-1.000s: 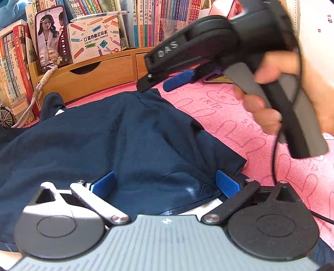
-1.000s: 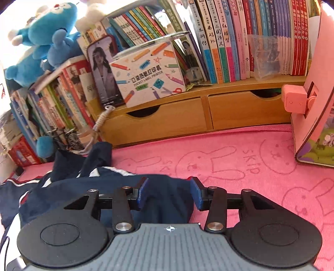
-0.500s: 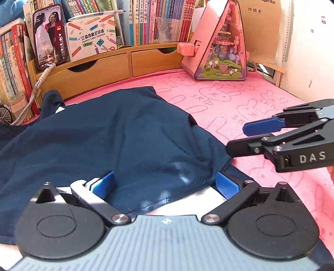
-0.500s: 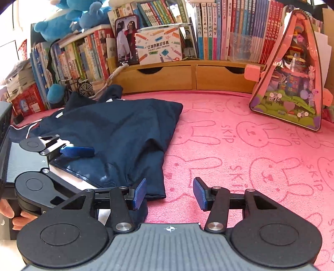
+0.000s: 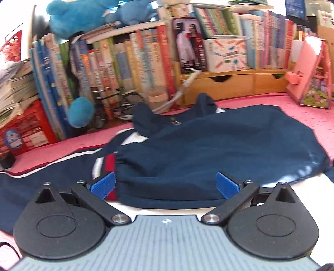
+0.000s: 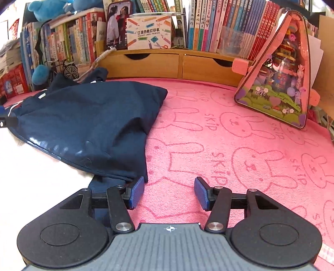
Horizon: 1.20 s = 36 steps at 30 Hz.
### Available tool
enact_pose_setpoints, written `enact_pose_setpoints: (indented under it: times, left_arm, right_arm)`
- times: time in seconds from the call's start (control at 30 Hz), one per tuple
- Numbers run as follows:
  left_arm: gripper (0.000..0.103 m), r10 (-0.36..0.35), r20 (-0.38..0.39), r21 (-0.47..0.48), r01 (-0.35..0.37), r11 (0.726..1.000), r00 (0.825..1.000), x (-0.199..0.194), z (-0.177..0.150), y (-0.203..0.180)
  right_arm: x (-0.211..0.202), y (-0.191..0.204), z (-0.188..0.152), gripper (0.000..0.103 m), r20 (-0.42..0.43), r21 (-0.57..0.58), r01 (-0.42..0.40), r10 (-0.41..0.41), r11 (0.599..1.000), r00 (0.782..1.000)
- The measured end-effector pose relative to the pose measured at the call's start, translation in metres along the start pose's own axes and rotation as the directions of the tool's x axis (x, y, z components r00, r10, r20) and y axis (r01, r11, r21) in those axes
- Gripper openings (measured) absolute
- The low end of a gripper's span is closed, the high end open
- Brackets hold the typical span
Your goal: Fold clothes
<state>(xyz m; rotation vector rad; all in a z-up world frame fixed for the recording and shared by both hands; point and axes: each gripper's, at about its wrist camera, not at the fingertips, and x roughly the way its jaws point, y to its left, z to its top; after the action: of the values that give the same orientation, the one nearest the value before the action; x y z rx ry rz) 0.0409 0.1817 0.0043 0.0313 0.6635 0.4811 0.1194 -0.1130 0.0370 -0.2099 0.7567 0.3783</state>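
Observation:
A navy garment (image 5: 219, 150) with red and white stripes on a cuff lies partly folded on the pink mat (image 5: 309, 116). My left gripper (image 5: 166, 184) is open, its blue pads on either side of the garment's near folded edge, with nothing pinched. In the right wrist view the same navy garment (image 6: 83, 123) lies at the left, its corner ending just by my left pad. My right gripper (image 6: 169, 192) is open over the bare pink mat (image 6: 240, 146), beside the garment's right edge.
A wooden drawer unit (image 6: 167, 64) with books runs along the back. A pink triangular toy house (image 6: 279, 83) stands at back right. Blue plush toys (image 5: 83, 18) and a small model bicycle (image 5: 117, 104) sit at back left. A white surface (image 6: 31, 177) borders the mat's front left.
My left gripper has swung left, now facing the striped cuff side of the garment. My right gripper pulled back from the far edge to the near right edge and stays open.

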Motion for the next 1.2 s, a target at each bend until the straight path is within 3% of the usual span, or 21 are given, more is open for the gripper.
enact_pose_setpoints:
  times: [0.1,0.2,0.27,0.4,0.67,0.8,0.97,1.07,1.1,1.17,1.2]
  left_arm:
    - [0.103,0.059,-0.034,-0.050,-0.061,0.997,0.998,0.008,-0.005,0.025]
    - [0.103,-0.003,-0.046,-0.064,0.000,0.998,0.999,0.007,-0.010,0.031]
    - [0.103,-0.033,-0.046,-0.030,0.032,0.999,0.998,0.006,-0.009,0.021]
    - [0.103,-0.101,-0.040,0.010,0.102,0.995,0.994,0.008,0.007,-0.004]
    - [0.103,-0.275,-0.040,0.055,0.277,0.959,0.961,0.046,0.091,-0.074]
    - [0.103,-0.259,-0.066,0.126,0.266,0.956,0.963,0.082,0.123,-0.126]
    - [0.102,-0.223,-0.086,0.229,0.237,0.944,0.971,0.107,0.128,-0.176]
    - [0.102,-0.213,-0.104,0.279,0.234,0.931,0.972,0.121,0.128,-0.202]
    - [0.101,-0.209,-0.110,0.295,0.233,0.927,0.972,0.125,0.128,-0.210]
    - [0.099,-0.197,-0.126,0.327,0.228,0.917,0.972,0.135,0.127,-0.225]
    - [0.100,-0.187,-0.134,0.338,0.223,0.914,0.973,0.138,0.123,-0.228]
  right_arm:
    - [-0.013,0.004,-0.003,0.056,0.053,-0.001,-0.027,0.027,1.000,0.998]
    - [-0.031,0.033,-0.009,0.065,0.161,-0.134,-0.052,0.073,0.990,0.984]
    - [-0.036,0.060,-0.015,0.075,0.205,-0.263,-0.004,0.060,0.965,0.977]
    - [-0.021,0.116,-0.023,0.093,0.250,-0.472,0.116,0.006,0.874,0.968]
    - [0.028,0.123,0.010,0.102,0.330,-0.407,0.322,-0.191,0.855,0.925]
    - [0.043,0.104,0.024,0.103,0.301,-0.342,0.358,-0.260,0.869,0.918]
    - [0.050,0.086,0.032,0.103,0.272,-0.285,0.357,-0.282,0.890,0.920]
    - [0.049,0.074,0.036,0.098,0.236,-0.248,0.280,-0.222,0.927,0.946]
    - [0.049,0.070,0.037,0.093,0.224,-0.235,0.252,-0.200,0.939,0.954]
    - [0.048,0.061,0.040,0.069,0.194,-0.197,0.179,-0.141,0.964,0.971]
    - [0.048,0.058,0.040,0.050,0.176,-0.180,0.150,-0.118,0.972,0.977]
